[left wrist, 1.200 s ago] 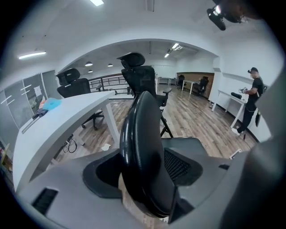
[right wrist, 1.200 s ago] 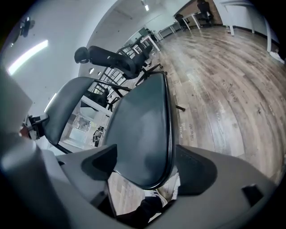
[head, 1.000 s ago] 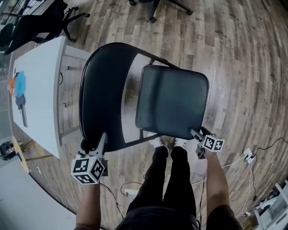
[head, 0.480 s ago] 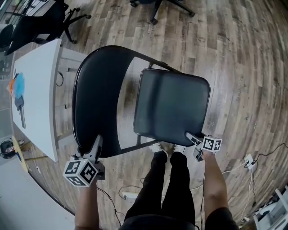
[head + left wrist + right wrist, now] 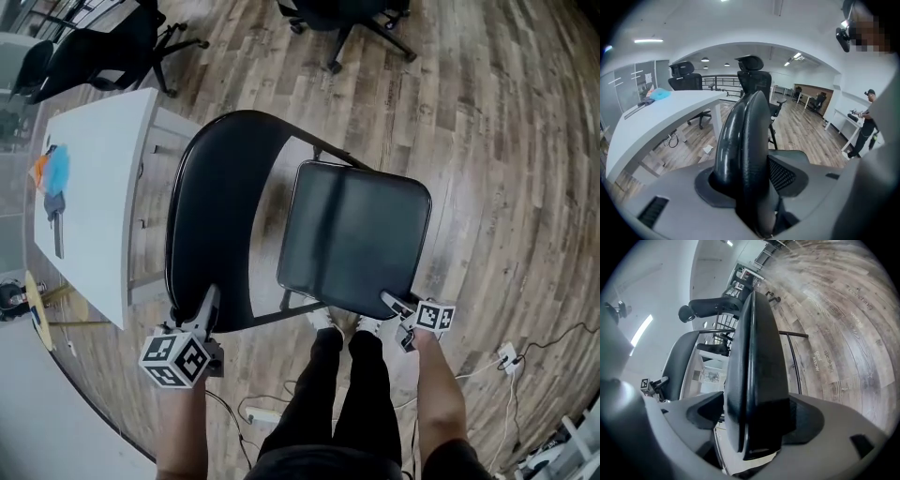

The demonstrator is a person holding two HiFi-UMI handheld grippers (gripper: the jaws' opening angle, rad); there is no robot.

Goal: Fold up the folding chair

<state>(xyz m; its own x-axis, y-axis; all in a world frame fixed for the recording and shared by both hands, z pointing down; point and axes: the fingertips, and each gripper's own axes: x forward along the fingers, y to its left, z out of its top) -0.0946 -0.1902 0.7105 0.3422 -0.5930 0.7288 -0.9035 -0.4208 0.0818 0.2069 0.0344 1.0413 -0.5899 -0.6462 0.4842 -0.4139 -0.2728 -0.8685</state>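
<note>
The black folding chair (image 5: 281, 225) stands open on the plank floor (image 5: 506, 141) at the middle of the head view, its padded backrest (image 5: 220, 206) at 9 o'clock of the seat (image 5: 356, 234). The left gripper (image 5: 207, 300), at 7 o'clock, straddles the backrest's lower rim; its jaws are closing, pads against the rim on both sides. The right gripper (image 5: 389, 302), at 5 o'clock, is clamped on the seat's near corner, one pad above and one below. A white table (image 5: 94, 216) sits at 9 o'clock, office chairs (image 5: 352, 19) at 12 o'clock
</note>
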